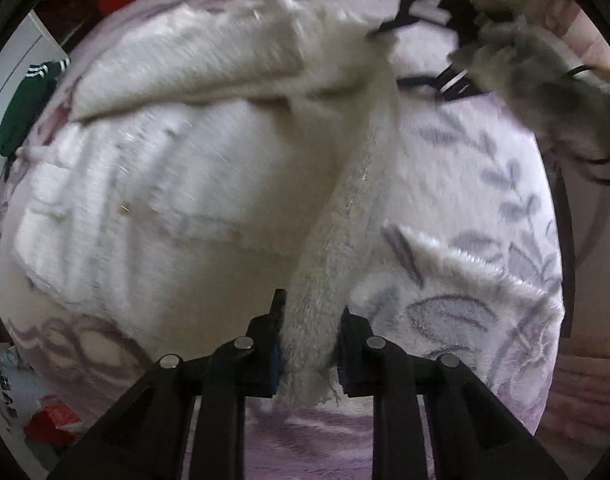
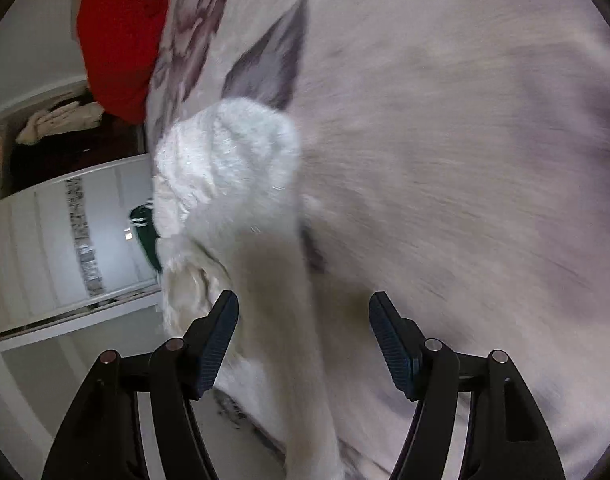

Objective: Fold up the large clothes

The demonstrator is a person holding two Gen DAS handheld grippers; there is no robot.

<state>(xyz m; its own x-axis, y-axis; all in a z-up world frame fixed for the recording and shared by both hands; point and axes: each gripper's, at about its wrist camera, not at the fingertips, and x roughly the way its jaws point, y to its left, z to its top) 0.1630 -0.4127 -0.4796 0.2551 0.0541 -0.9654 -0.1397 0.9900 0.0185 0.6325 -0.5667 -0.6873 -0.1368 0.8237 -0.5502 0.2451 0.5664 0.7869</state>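
Left gripper [image 1: 311, 320] clamped on a strip of the fluffy white garment [image 1: 193, 168], spread across the flowered blanket [image 1: 477, 168]. Right gripper [image 2: 304, 320] spread wide above the garment's rounded sleeve [image 2: 233, 168], holding nothing. Red cloth [image 2: 117, 36] behind.

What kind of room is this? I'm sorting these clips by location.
Most likely a bedroom. A white fluffy garment lies spread on a plush floral blanket that looks like a bed cover, a red pillow-like cushion sits at its far end, and a white panelled wardrobe or door stands alongside.
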